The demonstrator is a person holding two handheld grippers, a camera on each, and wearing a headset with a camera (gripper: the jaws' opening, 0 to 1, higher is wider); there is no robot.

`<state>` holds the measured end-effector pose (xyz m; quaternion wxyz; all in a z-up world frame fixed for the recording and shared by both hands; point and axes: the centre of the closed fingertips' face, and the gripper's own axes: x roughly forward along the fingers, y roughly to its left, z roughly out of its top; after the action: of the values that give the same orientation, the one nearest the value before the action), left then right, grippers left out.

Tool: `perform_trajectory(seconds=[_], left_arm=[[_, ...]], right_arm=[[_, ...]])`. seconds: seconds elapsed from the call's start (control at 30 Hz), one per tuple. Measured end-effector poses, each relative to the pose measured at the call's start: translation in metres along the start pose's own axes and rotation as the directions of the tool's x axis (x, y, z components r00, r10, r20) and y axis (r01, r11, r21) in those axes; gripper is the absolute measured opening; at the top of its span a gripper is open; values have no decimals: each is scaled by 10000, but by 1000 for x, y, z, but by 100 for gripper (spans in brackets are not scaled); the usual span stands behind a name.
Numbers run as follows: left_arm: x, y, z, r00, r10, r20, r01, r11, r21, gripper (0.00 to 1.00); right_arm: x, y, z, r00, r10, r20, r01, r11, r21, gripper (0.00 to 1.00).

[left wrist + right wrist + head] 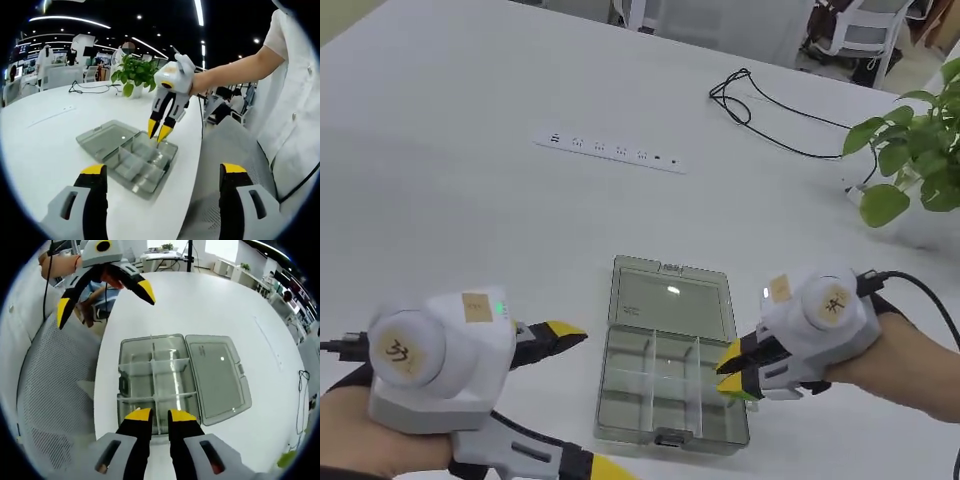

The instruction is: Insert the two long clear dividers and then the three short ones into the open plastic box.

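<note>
Nearest, low on the left of the head view, left gripper: gapes wide, grips nothing, hovers above the white table just left of the plastic box; in its own view, shows two yellow-tipped jaws far apart, with tabletop and box between them.

Across the box, right gripper: comes in from the right, points its tips down at the box's right-hand edge; holds its jaws almost together, with a slim gap; cannot tell whether a clear piece is pinched in that gap; in its own view, hangs right over the nearest row of compartments.

Inside the box: two long clear dividers, upright, running from the front wall toward the hinge side and splitting the floor into three strips; short dividers standing crosswise between them; cannot count these for sure.

Just beyond: lid, thrown open, lying flat on the table, joined at the box's far side.

Farther off: power strip, flat on the table; black cable, looped near the far right; potted plant at the right edge; office chairs past the table's end.
</note>
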<state>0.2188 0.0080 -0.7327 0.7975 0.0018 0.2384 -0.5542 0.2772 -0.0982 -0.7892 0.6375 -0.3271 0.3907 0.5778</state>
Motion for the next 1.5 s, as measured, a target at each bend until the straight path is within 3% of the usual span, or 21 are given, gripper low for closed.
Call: perform_trajectory(seconds=[0.17, 0.27, 0.5, 0.6, 0.97, 1.07, 1.27, 1.5], left_arm=[[-7, 7, -5, 9997, 242, -87, -241, 9997, 38, 99], [-11, 11, -5, 9993, 381, -36, -381, 9993, 2, 100], [-16, 18, -8, 9986, 506, -151, -506, 9987, 56, 100], [-18, 19, -8, 9985, 515, -184, -513, 9986, 131, 100], [-22, 27, -12, 9968, 689, -396, -684, 9976, 145, 100], [-22, 26, -14, 9966, 664, -479, -657, 9977, 159, 100], [-22, 26, -17, 9959, 669, -613, -658, 9976, 205, 100], [-21, 25, -21, 9956, 637, -689, -625, 9979, 193, 100]], right_arm=[[-21, -4, 3, 9932, -701, 928, 621, 9943, 861, 22], [-30, -2, -2, 9884, -927, 1203, 771, 9887, 1285, 27], [-54, 2, -19, 9653, -1645, 2029, 1101, 9606, 2551, 36], [-64, 1, -28, 9490, -2043, 2402, 1251, 9432, 3079, 41], [-75, 3, -63, 9224, -2941, 2503, 1763, 8974, 4045, 55], [-74, 7, -70, 9202, -2978, 2539, 1725, 8910, 4198, 58], [-71, 17, -81, 9258, -2853, 2482, 1561, 8861, 4364, 66], [-69, 21, -87, 9292, -2703, 2520, 1416, 8903, 4328, 74]])
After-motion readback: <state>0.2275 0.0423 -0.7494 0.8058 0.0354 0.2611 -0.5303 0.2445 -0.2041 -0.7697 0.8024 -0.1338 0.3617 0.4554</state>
